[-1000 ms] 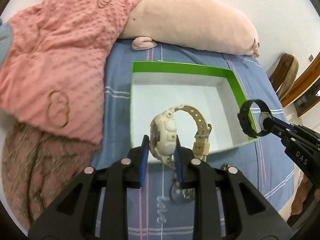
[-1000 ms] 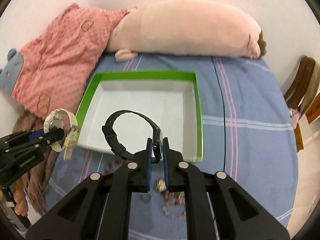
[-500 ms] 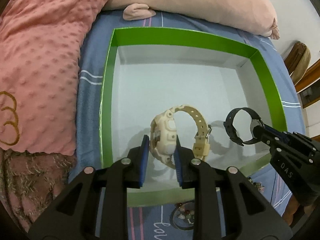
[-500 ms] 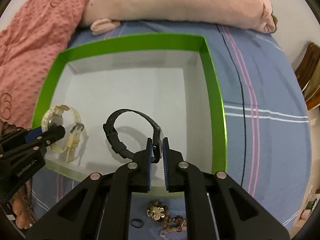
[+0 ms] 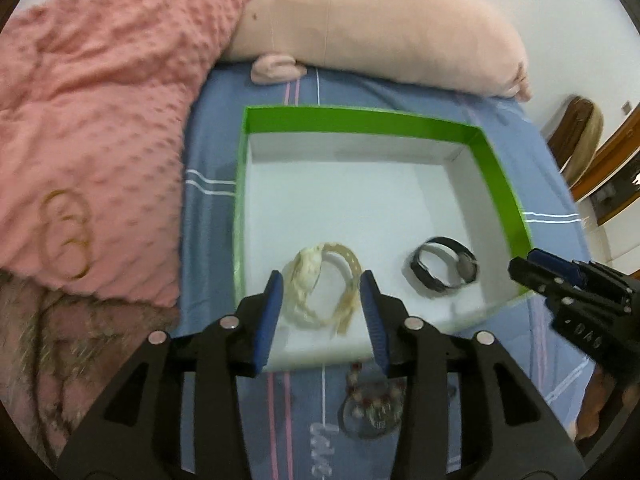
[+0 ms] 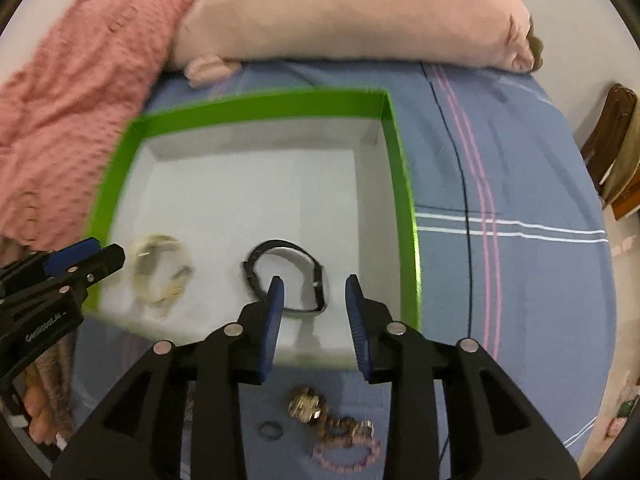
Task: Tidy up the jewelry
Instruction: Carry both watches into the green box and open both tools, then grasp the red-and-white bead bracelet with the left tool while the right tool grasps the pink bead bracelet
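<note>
Cream watch (image 5: 322, 286) lies on the white floor of the green-walled box (image 5: 502, 184), loose between the left gripper (image 5: 322, 302)'s opening jaws, while the black watch (image 6: 290, 276) rests just ahead of the right gripper (image 6: 314, 304), likewise opening and untouched.

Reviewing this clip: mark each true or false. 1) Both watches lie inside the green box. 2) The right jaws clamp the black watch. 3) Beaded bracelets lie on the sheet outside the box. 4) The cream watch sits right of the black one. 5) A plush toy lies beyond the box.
1) True: the cream watch and black watch rest on the floor of the green box.
2) False: the right gripper has jaws opening, clear of the watch.
3) True: the bracelets lie on the blue sheet.
4) False: it sits left of the black one.
5) True: the plush toy lies beyond the box.
</note>
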Available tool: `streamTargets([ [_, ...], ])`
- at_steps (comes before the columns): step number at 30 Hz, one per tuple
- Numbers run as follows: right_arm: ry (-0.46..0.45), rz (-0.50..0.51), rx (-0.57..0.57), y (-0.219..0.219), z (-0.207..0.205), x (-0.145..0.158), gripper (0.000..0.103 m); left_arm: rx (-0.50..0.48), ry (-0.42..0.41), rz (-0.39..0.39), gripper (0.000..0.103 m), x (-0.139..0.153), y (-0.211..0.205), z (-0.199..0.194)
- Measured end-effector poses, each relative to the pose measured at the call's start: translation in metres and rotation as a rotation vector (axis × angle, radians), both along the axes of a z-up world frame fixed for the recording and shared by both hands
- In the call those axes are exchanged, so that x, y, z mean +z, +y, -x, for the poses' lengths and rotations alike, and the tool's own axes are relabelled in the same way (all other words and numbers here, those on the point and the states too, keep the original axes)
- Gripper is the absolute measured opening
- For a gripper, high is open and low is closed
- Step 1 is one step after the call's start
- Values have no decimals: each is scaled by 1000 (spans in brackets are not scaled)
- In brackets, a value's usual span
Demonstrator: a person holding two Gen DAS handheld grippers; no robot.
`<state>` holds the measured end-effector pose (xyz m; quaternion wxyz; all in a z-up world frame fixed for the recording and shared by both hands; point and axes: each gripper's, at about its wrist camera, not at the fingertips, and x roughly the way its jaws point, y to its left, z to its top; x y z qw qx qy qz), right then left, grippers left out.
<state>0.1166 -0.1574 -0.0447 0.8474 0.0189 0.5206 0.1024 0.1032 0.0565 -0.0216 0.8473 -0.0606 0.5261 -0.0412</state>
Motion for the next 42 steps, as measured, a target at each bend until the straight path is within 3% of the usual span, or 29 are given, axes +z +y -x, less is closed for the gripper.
streamTargets([
  [2, -16, -35, 31, -9, 18, 13, 32, 14, -12, -12, 56, 5, 6, 18],
  [9, 16, 6, 60, -31, 61, 5, 32, -15, 63, -16, 52, -24, 9, 61],
  [13, 83, 38, 42, -39, 72, -25, 32, -12, 150, 35, 44, -54, 7, 63],
  [17, 127, 27, 41, -37, 78, -45, 32, -22, 171, 25, 44, -61, 3, 61],
  [21, 151, 122, 43, -28, 84, -60, 32, -31, 180, 3, 44, -65, 0, 65],
  [23, 170, 112, 52, -26, 88, -66, 32, -37, 187, 1, 45, -69, -1, 67],
  [31, 214, 92, 90, -21, 102, -76, 32, -100, 211, -8, 44, -81, -16, 82],
  [39, 209, 82, 63, -28, 104, -73, 32, -116, 226, -15, 44, -91, -27, 81],
  [42, 213, 84, 45, -36, 104, -74, 32, -127, 217, -51, 44, -93, -36, 81],
])
